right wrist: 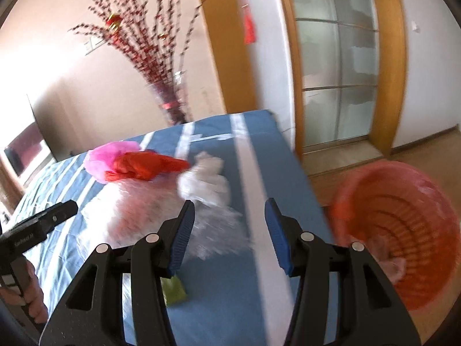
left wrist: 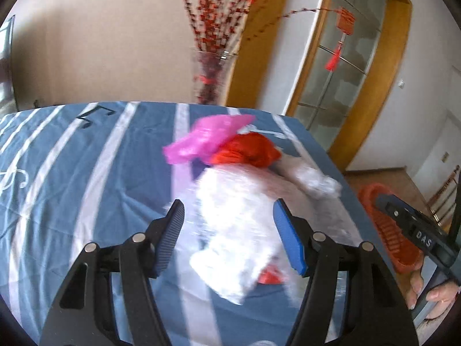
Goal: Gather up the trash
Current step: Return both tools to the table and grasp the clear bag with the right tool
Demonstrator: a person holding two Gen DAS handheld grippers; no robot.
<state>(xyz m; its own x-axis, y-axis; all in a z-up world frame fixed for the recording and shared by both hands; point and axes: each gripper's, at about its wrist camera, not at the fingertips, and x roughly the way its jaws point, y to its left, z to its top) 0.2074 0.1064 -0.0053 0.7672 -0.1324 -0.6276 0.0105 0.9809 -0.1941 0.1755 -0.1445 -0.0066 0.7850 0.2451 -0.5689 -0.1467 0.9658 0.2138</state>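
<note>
Heap of bags (left wrist: 239, 190) on the bed (left wrist: 86, 173), basket (right wrist: 403, 230) on floor to its right.

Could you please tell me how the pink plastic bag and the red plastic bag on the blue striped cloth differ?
The pink plastic bag is pale and translucent; the red plastic bag is deeper in colour and looks opaque. The pink one lies farther from the orange basket; the red one lies nearer it, overlapping the pink bag's edge. The red bag borders the white plastic wrap. Both are crumpled, lying on the cloth, outside the basket.

Glass vase (left wrist: 211, 72) of red-berried branches (left wrist: 213, 8) behind the table — frosted sliding door (right wrist: 337, 66) beside.
</note>
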